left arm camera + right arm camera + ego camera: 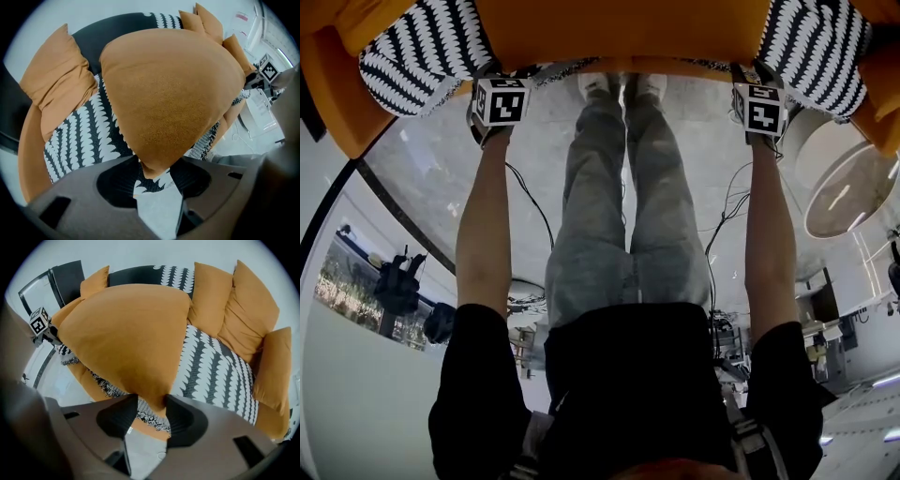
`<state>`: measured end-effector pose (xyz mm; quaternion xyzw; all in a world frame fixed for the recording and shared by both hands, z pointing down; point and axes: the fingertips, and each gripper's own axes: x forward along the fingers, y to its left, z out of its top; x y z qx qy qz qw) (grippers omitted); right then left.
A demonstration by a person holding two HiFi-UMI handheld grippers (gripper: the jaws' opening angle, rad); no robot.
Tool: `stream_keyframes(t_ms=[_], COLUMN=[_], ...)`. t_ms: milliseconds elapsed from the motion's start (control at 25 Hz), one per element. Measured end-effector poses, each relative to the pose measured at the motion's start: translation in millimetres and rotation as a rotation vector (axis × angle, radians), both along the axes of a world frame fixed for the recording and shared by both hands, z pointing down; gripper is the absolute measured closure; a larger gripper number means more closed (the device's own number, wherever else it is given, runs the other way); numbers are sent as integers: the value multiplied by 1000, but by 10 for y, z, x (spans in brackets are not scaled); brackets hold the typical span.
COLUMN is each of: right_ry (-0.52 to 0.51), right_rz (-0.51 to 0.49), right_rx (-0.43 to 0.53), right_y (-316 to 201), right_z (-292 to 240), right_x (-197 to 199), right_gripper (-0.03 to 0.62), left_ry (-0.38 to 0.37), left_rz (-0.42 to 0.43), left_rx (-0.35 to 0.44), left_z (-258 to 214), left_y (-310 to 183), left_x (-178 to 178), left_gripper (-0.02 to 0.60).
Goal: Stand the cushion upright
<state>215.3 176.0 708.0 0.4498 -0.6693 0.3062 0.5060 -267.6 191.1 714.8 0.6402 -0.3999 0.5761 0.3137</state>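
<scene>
A large orange cushion [619, 28] lies flat on the sofa seat, its two near corners at the front edge. My left gripper [500, 94] points down at the left corner. In the left gripper view the cushion [173, 93] fills the middle, and its corner tip sits between the wide jaws of the left gripper [152, 176], with a gap on one side. My right gripper [759, 105] is at the other corner. In the right gripper view the cushion [131, 338] reaches down between the spread jaws of the right gripper [151, 411], and no squeeze shows.
A black-and-white patterned throw [215, 366] covers the seat under the cushion. More orange cushions [248, 310] lean along the sofa back and arms. My legs [628, 187] stand on grey floor close to the sofa front. A round table [853, 192] is at the right.
</scene>
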Motion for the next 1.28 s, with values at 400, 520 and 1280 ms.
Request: stream_keyframes(t_ms=[400, 520, 1280], right_ry=[-30, -38, -110], right_rz=[47, 60, 93], right_rx=[16, 27, 228], right_y=[-124, -124, -621], right_z=[-69, -176, -1354], right_x=[139, 159, 28], right_gripper=[551, 559, 565], left_ry=[34, 67, 364], left_rz=[-59, -74, -290], left_rx=[-6, 5, 251], left_z=[-80, -223, -1529], left_y=[-104, -144, -920], left_x=[257, 291, 266], left_gripper=[511, 522, 531])
